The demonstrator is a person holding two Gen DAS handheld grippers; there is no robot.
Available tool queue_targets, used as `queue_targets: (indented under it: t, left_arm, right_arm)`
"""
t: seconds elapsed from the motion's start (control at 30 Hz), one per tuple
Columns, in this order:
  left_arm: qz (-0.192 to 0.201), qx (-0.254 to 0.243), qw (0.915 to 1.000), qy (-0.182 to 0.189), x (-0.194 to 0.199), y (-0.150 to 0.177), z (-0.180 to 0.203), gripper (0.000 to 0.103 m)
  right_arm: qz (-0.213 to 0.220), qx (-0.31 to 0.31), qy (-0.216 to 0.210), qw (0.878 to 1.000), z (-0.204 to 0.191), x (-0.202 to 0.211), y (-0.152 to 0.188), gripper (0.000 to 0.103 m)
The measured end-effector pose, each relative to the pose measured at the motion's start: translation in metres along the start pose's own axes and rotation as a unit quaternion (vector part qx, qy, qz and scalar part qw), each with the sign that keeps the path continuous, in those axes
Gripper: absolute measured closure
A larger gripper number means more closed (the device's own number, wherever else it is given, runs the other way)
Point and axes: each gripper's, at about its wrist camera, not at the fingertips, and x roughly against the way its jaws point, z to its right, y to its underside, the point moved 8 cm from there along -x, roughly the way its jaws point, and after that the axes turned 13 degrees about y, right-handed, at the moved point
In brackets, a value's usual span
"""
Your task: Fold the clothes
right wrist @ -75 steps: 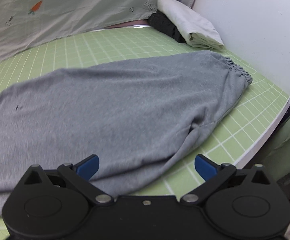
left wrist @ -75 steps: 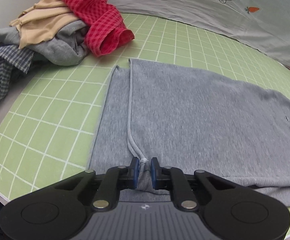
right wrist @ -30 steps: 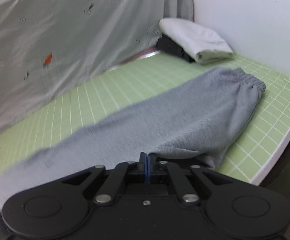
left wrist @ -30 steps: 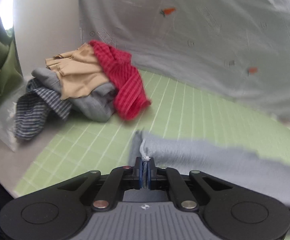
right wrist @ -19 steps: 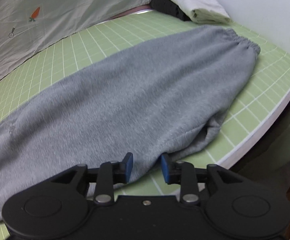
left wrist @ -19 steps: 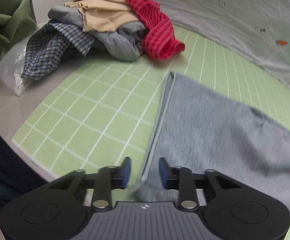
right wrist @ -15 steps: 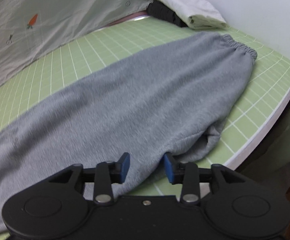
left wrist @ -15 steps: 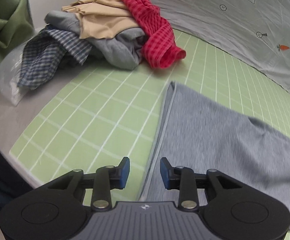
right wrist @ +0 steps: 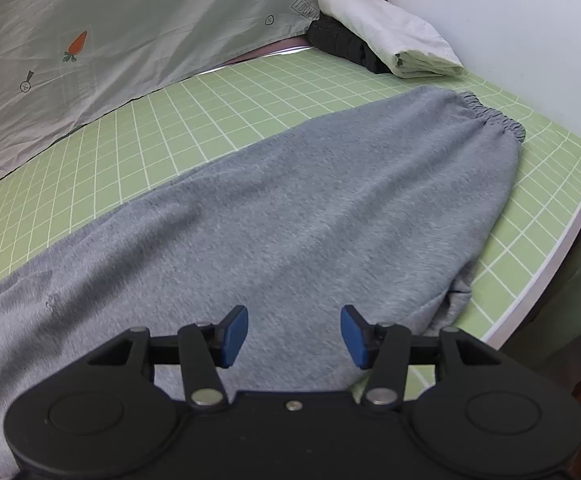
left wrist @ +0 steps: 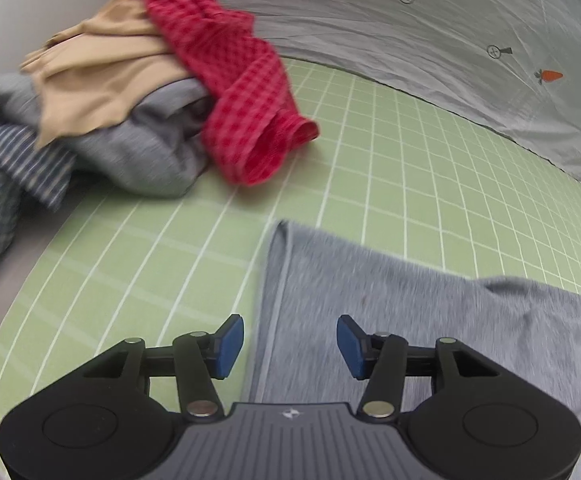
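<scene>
Grey sweatpants lie flat on the green grid mat, their elastic cuff at the far right. In the left wrist view their hem end lies near the mat's front. My left gripper is open and empty just above that hem edge. My right gripper is open and empty above the pants' near side.
A pile of unfolded clothes, red checked, beige, grey and striped, sits at the mat's far left. A folded white cloth on a black one lies at the far right corner. A grey carrot-print sheet hangs behind. The table edge is at right.
Both grippers were shut on the grey pants and lifting them a second ago. They have since let go and opened wider, and the pants now lie flat on the mat.
</scene>
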Motion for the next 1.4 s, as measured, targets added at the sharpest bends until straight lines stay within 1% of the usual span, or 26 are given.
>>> queue_targets:
  t: [0.03, 0.1, 0.23, 0.27, 0.3, 0.33, 0.37, 0.4, 0.5, 0.53, 0.57, 0.63, 0.7, 0.73, 0.77, 0.8, 0.83, 0.87, 0.9, 1.03, 1.2, 1.27, 1.3, 1.33, 1.4]
  left_arm:
    - [-0.001, -0.002, 1.0000, 0.001, -0.005, -0.004, 0.000, 0.047]
    - [-0.003, -0.004, 1.0000, 0.003, -0.014, -0.011, -0.001, 0.039]
    - [-0.003, -0.006, 0.9999, 0.012, -0.028, -0.024, -0.005, 0.038]
    - [-0.002, -0.005, 0.9998, 0.018, -0.031, -0.026, -0.005, 0.040]
    - [-0.001, -0.006, 0.9997, 0.024, -0.032, -0.028, -0.005, 0.053]
    - [-0.001, -0.007, 0.9995, 0.031, -0.034, -0.030, -0.005, 0.068]
    - [-0.004, -0.009, 0.9994, 0.032, -0.035, -0.032, -0.006, 0.096]
    - [-0.002, -0.011, 0.9995, 0.030, -0.035, -0.034, -0.006, 0.099]
    - [0.028, -0.006, 0.9994, 0.019, -0.021, -0.045, -0.016, 0.099]
    - [0.039, 0.010, 0.9991, 0.015, -0.016, -0.049, -0.024, 0.099]
    - [0.045, 0.035, 0.9983, 0.012, -0.013, -0.051, -0.035, 0.099]
    - [0.051, 0.085, 0.9951, -0.001, -0.012, -0.050, -0.058, 0.099]
    - [0.045, 0.101, 0.9938, -0.013, -0.018, -0.047, -0.072, 0.098]
    - [0.042, 0.102, 0.9938, -0.011, -0.020, -0.047, -0.075, 0.096]
    - [0.041, 0.101, 0.9941, -0.006, -0.019, -0.047, -0.075, 0.092]
    - [0.042, 0.098, 0.9943, -0.005, -0.017, -0.047, -0.075, 0.083]
    - [0.043, 0.095, 0.9946, -0.005, -0.014, -0.046, -0.075, 0.077]
    - [0.042, 0.091, 0.9949, -0.007, -0.012, -0.044, -0.074, 0.066]
    - [0.042, 0.088, 0.9952, -0.008, -0.010, -0.043, -0.074, 0.064]
    - [0.027, 0.097, 0.9949, -0.009, -0.010, -0.032, -0.076, 0.064]
    - [0.014, 0.073, 0.9971, -0.014, -0.014, -0.031, -0.074, 0.063]
    - [0.010, 0.069, 0.9974, -0.015, -0.014, -0.033, -0.074, 0.063]
    - [0.007, 0.068, 0.9975, -0.015, -0.015, -0.034, -0.074, 0.063]
    - [0.005, 0.068, 0.9975, -0.016, -0.015, -0.035, -0.074, 0.063]
    - [0.002, 0.067, 0.9976, -0.017, -0.016, -0.036, -0.074, 0.063]
  right_arm:
    - [-0.001, -0.002, 0.001, 1.000, -0.003, 0.000, 0.000, 0.050]
    - [-0.004, -0.007, 0.003, 1.000, -0.008, 0.001, 0.001, 0.050]
    - [-0.008, -0.008, 0.013, 1.000, -0.018, 0.002, 0.004, 0.049]
    - [-0.010, -0.011, 0.015, 1.000, -0.021, 0.001, 0.004, 0.049]
    - [-0.013, -0.014, 0.017, 1.000, -0.023, 0.001, 0.004, 0.049]
    - [-0.015, -0.017, 0.018, 1.000, -0.025, 0.001, 0.004, 0.049]
    - [-0.017, -0.018, 0.019, 1.000, -0.028, 0.001, 0.004, 0.049]
    - [-0.019, -0.020, 0.021, 0.999, -0.031, 0.001, 0.003, 0.049]
    - [-0.017, -0.015, 0.027, 0.999, -0.041, -0.001, -0.001, 0.049]
    - [-0.015, -0.013, 0.030, 0.999, -0.044, -0.001, -0.003, 0.049]
    - [-0.012, -0.010, 0.033, 0.999, -0.047, -0.001, -0.006, 0.049]
    - [-0.012, -0.009, 0.035, 0.999, -0.051, -0.003, -0.010, 0.049]
    - [-0.013, -0.001, 0.030, 0.999, -0.057, -0.004, -0.011, 0.049]
    - [-0.013, 0.006, 0.027, 1.000, -0.061, -0.005, -0.011, 0.049]
    - [-0.014, 0.013, 0.023, 1.000, -0.065, -0.006, -0.011, 0.049]
    - [-0.014, 0.020, 0.019, 1.000, -0.069, -0.006, -0.012, 0.049]
    - [-0.011, 0.028, 0.014, 0.999, -0.074, -0.006, -0.013, 0.049]
    - [-0.007, 0.037, 0.009, 0.999, -0.079, -0.006, -0.014, 0.049]
    - [-0.005, 0.044, 0.004, 0.999, -0.085, -0.005, -0.016, 0.049]
    - [0.005, 0.057, -0.017, 0.998, -0.103, -0.006, -0.028, 0.049]
    - [0.021, 0.073, -0.057, 0.995, -0.134, -0.015, -0.049, 0.048]
    - [0.028, 0.092, -0.075, 0.993, -0.150, -0.020, -0.056, 0.043]
    - [0.033, 0.105, -0.079, 0.991, -0.159, -0.022, -0.058, 0.038]
    - [0.038, 0.119, -0.083, 0.989, -0.168, -0.025, -0.061, 0.035]
    - [0.045, 0.148, -0.086, 0.984, -0.184, -0.032, -0.062, 0.034]
